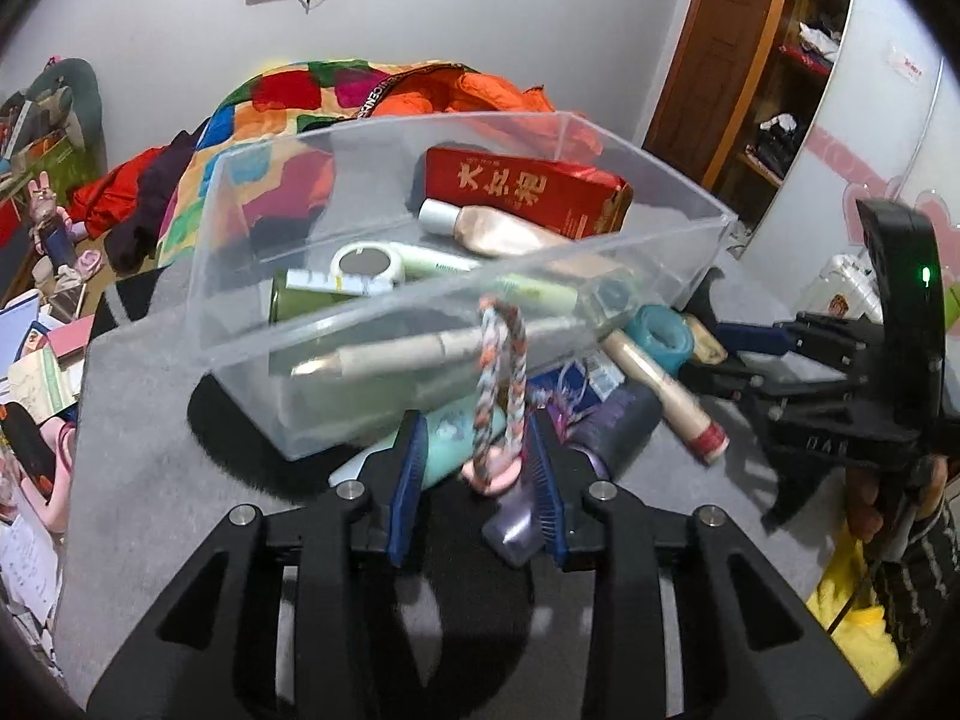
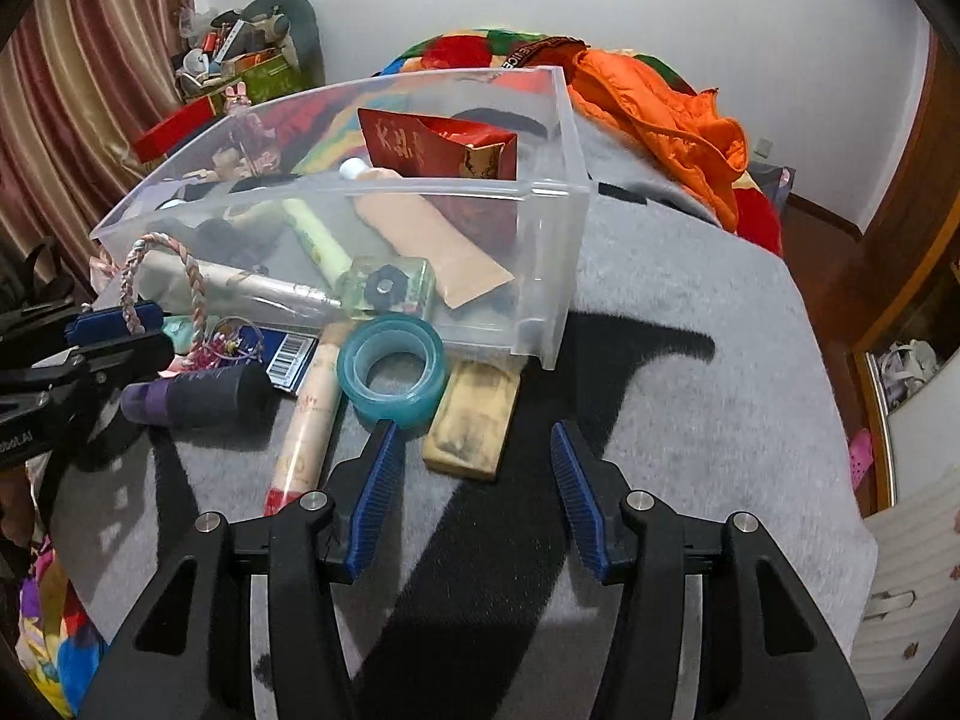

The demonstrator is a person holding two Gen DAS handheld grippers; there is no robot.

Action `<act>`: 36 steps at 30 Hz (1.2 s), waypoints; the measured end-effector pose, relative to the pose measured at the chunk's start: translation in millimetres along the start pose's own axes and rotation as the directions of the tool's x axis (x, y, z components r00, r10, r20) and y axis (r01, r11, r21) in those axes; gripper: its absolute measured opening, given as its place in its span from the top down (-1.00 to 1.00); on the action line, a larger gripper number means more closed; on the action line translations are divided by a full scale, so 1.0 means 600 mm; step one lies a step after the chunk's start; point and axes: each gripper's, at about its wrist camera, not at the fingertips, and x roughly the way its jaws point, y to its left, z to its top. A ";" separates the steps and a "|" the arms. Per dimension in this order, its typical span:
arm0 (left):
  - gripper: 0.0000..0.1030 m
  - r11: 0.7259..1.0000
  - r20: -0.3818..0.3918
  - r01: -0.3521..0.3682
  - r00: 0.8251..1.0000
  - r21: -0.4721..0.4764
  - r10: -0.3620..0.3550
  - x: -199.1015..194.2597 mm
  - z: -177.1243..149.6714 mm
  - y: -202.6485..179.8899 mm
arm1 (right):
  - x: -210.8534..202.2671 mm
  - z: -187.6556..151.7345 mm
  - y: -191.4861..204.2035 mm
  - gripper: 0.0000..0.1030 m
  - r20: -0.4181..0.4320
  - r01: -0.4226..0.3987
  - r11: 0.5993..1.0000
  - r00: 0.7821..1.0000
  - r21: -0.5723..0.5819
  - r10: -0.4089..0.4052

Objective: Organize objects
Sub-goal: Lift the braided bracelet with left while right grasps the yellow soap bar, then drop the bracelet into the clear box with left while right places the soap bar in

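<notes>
The flat red carton (image 1: 528, 192) lying inside the clear plastic storage bin (image 1: 252, 324) carries large gold Chinese characters on its face (too stylised to read with confidence). A pale green tube (image 1: 441, 264) in the bin has small printed lettering that is blurred, and the dark blue card (image 2: 291, 357) on the cloth outside the bin shows a white barcode. An orange padded jacket (image 2: 666, 114) bears a black band with partial white capitals.

The bin stands on a grey felt cloth with broad black shapes (image 2: 690, 324), spread over a bed. Behind it lie a multicoloured patchwork quilt (image 1: 270, 96) and the jacket. Plain white walls, a striped brown curtain (image 2: 66, 120), a wooden door (image 1: 726, 54) and open wooden shelves (image 1: 804, 60) ring the room.

The left gripper (image 1: 477, 468) is closed most of the way on the pink-and-white braided cord loop (image 1: 498, 384), which stands up between its blue pads against the bin's near wall, above the dark purple tube (image 2: 198, 396) lying on the cloth. The right gripper (image 2: 474, 498) is wide open and holds nothing. Just ahead of its left finger lies the translucent teal roll of tape (image 2: 393, 378), touching a tan rectangular packet (image 2: 474, 426) and a cream tube with a red end (image 2: 306, 426).
</notes>
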 end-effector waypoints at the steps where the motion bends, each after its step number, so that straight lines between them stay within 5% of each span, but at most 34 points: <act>1: 0.36 1.000 0.005 0.004 1.000 -0.003 -0.004 0.000 0.002 -0.001 | -0.001 -0.002 0.002 0.11 0.004 0.004 1.000 1.000 -0.010 -0.004; 7: 0.79 1.000 0.024 0.022 0.999 -0.016 -0.022 0.000 0.009 -0.003 | -0.005 -0.005 -0.003 0.54 0.015 0.007 1.000 1.000 -0.013 -0.006; 12: 0.89 0.999 0.041 0.029 0.999 -0.040 -0.027 -0.019 0.003 0.003 | -0.017 -0.017 -0.011 0.58 0.028 0.014 1.000 1.000 0.002 -0.014; 23: 0.87 1.000 0.143 0.022 0.990 -0.007 -0.021 -0.102 0.018 -0.004 | -0.098 -0.021 -0.015 0.58 0.135 -0.002 0.999 0.991 0.034 -0.002; 27: 0.43 1.000 0.081 0.004 0.997 -0.012 -0.003 -0.070 0.010 -0.001 | -0.126 -0.004 -0.004 0.58 0.189 -0.021 0.999 0.982 0.026 0.016; 36: 0.49 0.999 0.000 0.028 1.000 -0.043 -0.028 0.016 0.010 0.000 | -0.134 0.026 0.020 0.58 0.227 -0.071 0.997 0.972 0.021 0.064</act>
